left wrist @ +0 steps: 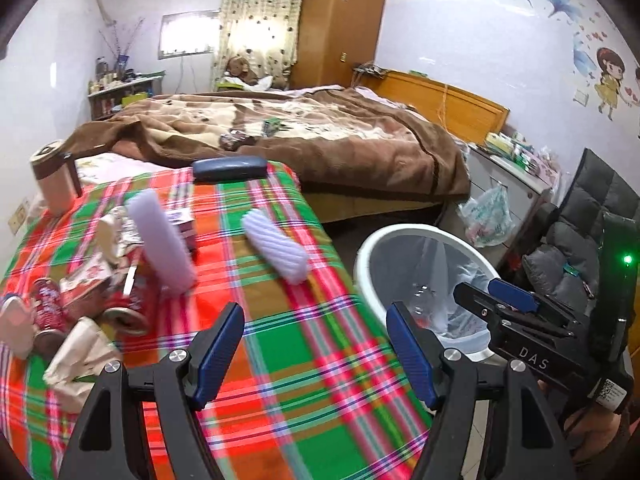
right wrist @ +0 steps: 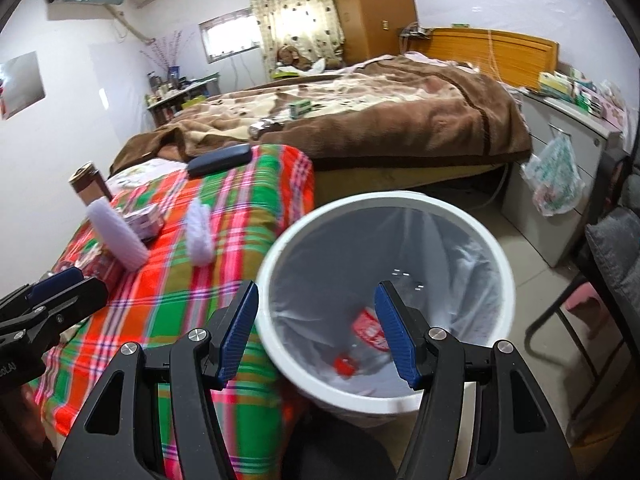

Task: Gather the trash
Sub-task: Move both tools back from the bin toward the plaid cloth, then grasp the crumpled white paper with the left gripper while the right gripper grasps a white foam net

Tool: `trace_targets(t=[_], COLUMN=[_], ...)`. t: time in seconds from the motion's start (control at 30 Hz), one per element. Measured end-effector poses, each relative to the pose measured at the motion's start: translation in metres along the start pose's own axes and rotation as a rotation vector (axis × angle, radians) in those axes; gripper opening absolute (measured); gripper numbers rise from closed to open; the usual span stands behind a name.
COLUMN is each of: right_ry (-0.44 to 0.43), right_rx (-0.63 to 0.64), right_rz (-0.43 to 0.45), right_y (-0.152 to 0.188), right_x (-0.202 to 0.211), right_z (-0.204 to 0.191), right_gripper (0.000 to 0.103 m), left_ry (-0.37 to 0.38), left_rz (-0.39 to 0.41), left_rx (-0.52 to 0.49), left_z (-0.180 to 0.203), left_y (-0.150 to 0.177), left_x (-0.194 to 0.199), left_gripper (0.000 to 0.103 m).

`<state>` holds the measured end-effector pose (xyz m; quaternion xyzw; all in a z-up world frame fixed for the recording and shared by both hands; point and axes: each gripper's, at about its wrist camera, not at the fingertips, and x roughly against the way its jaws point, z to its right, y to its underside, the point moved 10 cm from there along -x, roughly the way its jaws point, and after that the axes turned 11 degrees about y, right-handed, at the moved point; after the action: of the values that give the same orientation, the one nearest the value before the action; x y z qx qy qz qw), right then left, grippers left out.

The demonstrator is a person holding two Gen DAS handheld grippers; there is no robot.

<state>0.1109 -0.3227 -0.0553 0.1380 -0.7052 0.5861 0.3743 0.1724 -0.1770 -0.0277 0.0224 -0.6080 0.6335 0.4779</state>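
Note:
A white trash bin (right wrist: pixel 386 240) with a clear liner stands on the floor beside the plaid-covered table (left wrist: pixel 280 360); a plastic bottle with a red label (right wrist: pixel 370 330) lies inside it. My right gripper (right wrist: pixel 316 328) hangs open and empty over the bin's near rim. My left gripper (left wrist: pixel 316 352) is open and empty above the table's right part. Crushed red cans (left wrist: pixel 48 312), crumpled paper (left wrist: pixel 76 360) and foil wrappers (left wrist: pixel 116 232) lie at the table's left. Two white ribbed foam pieces (left wrist: pixel 276 248) (left wrist: pixel 164 240) rest mid-table. The bin (left wrist: pixel 372 248) and right gripper (left wrist: pixel 496 296) show at right.
A dark glasses case (left wrist: pixel 230 168) lies at the table's far edge, a brown thermos mug (left wrist: pixel 54 178) at far left, a small box (left wrist: pixel 184 224) by the foam. A bed with a brown blanket (left wrist: pixel 320 136) is behind. A grey chair (left wrist: pixel 576 248) and drawer unit (right wrist: pixel 560 160) stand right.

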Motion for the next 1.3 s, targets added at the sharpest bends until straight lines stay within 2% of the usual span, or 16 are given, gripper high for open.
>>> trace_targets(t=[0.5,0.77,0.9,1.03,1.3], right_ry=[-0.084,-0.093,-0.071,-0.066,-0.086], right_rx=[0.111,0.179,0.229,0.254,0.309], right_rz=[0.000,-0.002,-0.003,-0.013,-0.042], right_y=[0.001,-0.004,-0.009,-0.015,-0.022], right_x=[-0.007,-0.023,-0.036,-0.046,-0.063], right_z=[-0.075,-0.102,-0.112,-0.120,-0.134], right_gripper=[0.062,0.062,0.062,0.062,0.062], left_ry=[-0.145,-0.221,-0.267,-0.276,-0.239], left_rz=[0.066,0.071,0.058,0.022,-0.046], left_rx=[0.128,0.192,0.234,0.234,0.214], left_z=[-0.108,-0.168,-0.200,-0.218,-0.228], left_y=[0.021,0.032,0.041,0.048,0.058], left_x=[0.057,0.078,0.082,0.077,0.054], left_gripper=[0.073,0.075,0.076,0.077,0.078])
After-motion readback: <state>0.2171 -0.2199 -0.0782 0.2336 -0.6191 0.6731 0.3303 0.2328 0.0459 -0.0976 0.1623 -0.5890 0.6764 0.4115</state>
